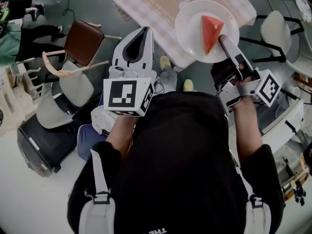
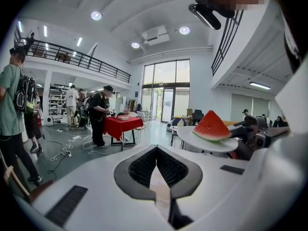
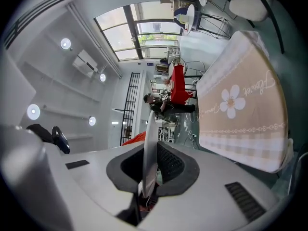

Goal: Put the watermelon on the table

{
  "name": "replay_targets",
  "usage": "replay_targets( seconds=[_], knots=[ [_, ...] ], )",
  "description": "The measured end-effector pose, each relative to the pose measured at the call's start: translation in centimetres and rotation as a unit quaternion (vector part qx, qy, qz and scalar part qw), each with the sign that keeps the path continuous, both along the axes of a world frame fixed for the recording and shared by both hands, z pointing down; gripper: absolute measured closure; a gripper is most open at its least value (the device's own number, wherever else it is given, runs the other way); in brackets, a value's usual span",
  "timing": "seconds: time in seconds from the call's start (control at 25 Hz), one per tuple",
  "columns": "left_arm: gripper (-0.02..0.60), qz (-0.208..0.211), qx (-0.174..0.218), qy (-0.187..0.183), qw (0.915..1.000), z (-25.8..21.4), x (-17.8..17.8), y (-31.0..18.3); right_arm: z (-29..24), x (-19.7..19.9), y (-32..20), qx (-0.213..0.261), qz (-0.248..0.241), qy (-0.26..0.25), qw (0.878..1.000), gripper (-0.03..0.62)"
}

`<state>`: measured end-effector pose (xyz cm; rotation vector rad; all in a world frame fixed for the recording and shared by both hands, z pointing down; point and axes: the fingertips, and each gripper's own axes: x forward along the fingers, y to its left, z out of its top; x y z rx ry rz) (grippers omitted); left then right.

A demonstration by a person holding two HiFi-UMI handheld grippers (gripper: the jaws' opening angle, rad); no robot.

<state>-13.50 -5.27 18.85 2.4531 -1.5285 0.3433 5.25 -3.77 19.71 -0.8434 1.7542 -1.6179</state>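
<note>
While the watermelon is in the air, we judge the step in hand to be the carry to the desk. At left, the left gripper has its fingers closed tip to tip on nothing and points toward the desk's near edge. To its right, the watermelon lies on a white plate, which from the head view hangs over the desk's near right corner. At right, the right gripper has its fingers clamped on the plate's near rim. Next, we would need to keep the plate level, lower it until it rests on the desk, and only then let go. We cannot tell how high the plate is above the desk. The desk's far side is cut off, and the right gripper view shows the plate edge-on, hiding nearly all the watermelon.
</note>
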Motion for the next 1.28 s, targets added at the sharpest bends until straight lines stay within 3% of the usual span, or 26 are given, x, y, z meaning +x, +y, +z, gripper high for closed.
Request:
replay_targets(
  seconds=[0.88,1.28],
  knots=[
    [0.571,0.041,0.002,0.035,0.9986,0.3,-3.6,-5.3,-0.5,-3.6,-4.0,-0.002,0.044,0.017,0.999,0.56],
    [0.571,0.057,-0.001,0.037,0.9977,0.5,-2.3,-7.4,-0.6,-2.9,-5.7,0.0,0.048,0.02,0.999,0.56]
  ],
)
